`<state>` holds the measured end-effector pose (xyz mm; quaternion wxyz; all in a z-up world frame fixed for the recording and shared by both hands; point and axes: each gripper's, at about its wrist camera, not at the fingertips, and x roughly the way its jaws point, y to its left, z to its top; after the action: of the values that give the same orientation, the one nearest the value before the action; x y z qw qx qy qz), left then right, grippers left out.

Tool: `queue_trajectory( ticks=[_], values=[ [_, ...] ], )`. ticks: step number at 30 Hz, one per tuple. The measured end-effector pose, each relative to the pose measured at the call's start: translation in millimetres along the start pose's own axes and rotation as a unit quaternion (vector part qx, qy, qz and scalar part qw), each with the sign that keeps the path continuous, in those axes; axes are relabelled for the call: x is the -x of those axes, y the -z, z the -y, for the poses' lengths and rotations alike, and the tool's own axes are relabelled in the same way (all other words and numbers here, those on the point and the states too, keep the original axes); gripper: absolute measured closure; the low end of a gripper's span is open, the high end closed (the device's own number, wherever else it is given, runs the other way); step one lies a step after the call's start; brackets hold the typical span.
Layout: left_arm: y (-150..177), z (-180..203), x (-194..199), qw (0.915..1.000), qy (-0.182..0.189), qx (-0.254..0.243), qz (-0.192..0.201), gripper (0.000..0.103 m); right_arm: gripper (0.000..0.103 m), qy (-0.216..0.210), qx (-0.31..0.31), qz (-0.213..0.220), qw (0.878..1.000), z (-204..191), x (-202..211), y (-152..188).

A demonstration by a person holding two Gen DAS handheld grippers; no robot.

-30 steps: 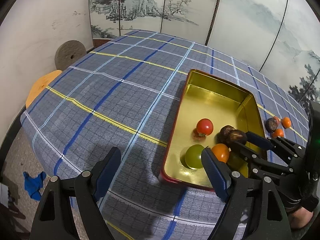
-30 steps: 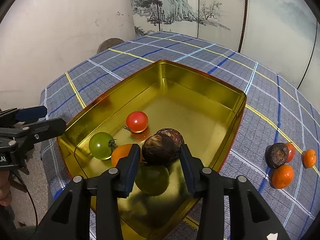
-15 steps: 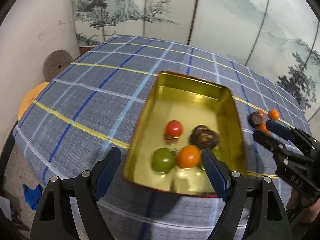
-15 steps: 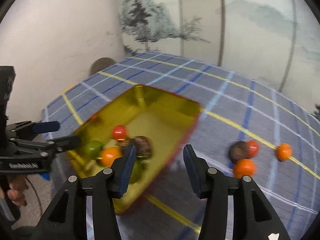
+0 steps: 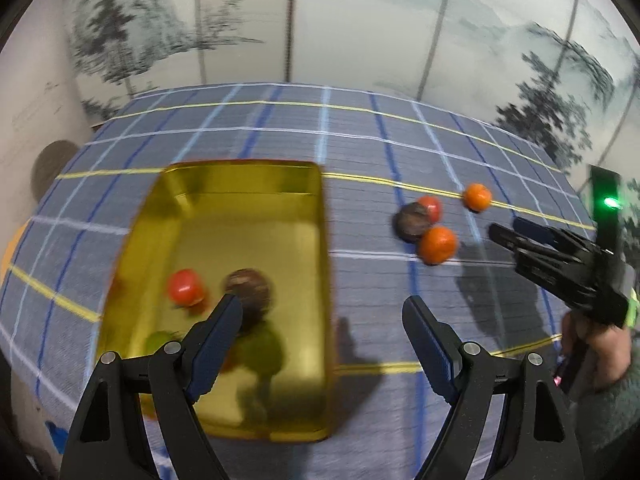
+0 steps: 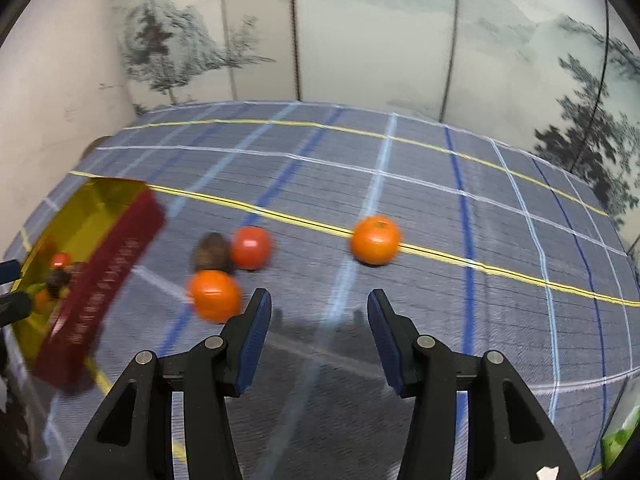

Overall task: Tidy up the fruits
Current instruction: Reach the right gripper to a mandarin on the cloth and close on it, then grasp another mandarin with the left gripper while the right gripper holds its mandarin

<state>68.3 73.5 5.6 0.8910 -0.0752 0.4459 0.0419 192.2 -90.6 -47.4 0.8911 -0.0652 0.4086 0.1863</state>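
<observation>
A gold tray [image 5: 240,168] with red outer walls [image 6: 104,276] holds a red tomato [image 5: 184,286], a brown fruit [image 5: 248,288] and blurred green fruit [image 5: 158,342]. On the cloth to its right lie a brown fruit [image 6: 212,256], a red tomato [image 6: 251,247] and two oranges [image 6: 216,296] [image 6: 375,239]. My right gripper [image 6: 319,320] is open and empty above the cloth, between the two oranges and nearer to me. My left gripper [image 5: 324,320] is open and empty over the tray's right wall.
A blue checked cloth [image 6: 440,200] covers the round table. A painted folding screen [image 5: 360,20] stands behind it, a white wall on the left. A person's hand [image 5: 600,344] holds the right gripper [image 5: 520,232] at the right edge of the left wrist view.
My right gripper let go of the brown fruit in the tray, opened and swung right over the loose fruits. My left gripper also swung right, from beside the tray to over it.
</observation>
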Motion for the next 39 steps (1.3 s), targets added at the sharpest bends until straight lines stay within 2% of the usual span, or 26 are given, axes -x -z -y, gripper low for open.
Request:
queue_trajectory(
  ticks=[5, 12, 14, 17, 25, 39],
  values=[
    [-17.3, 35.8, -19.5, 0.9996, 0.019, -0.023, -0.002, 0.02, 0.054, 0.003, -0.017, -0.013, 1.0, 26.7, -29.9, -12.2],
    [-29.7, 59.1, -45.2, 0.999, 0.027, -0.031, -0.014, 0.02, 0.051, -0.003, -0.014, -0.023, 1.0, 34.3, -62.0, -30.9],
    [-30.8, 61.5, -52.5, 0.9991, 0.024, -0.03, -0.016, 0.02, 0.052, -0.001, -0.009, -0.028, 1.0, 34.7, -69.7, -34.6],
    [-29.6, 62.7, -61.7, 0.9992, 0.022, -0.022, -0.023, 0.02, 0.062, 0.004, 0.001, -0.034, 0.999, 31.7, -78.2, -35.3],
    [-22.8, 73.6, -73.4, 0.9992, 0.014, -0.03, -0.024, 0.02, 0.066, 0.012, 0.005, -0.026, 1.0, 31.5, -68.2, -24.0],
    [-17.2, 96.6, -90.8, 0.9984, 0.008, -0.048, -0.028, 0.02, 0.065, 0.047, -0.029, -0.026, 0.998, 51.9, -12.0, 37.6]
  ],
)
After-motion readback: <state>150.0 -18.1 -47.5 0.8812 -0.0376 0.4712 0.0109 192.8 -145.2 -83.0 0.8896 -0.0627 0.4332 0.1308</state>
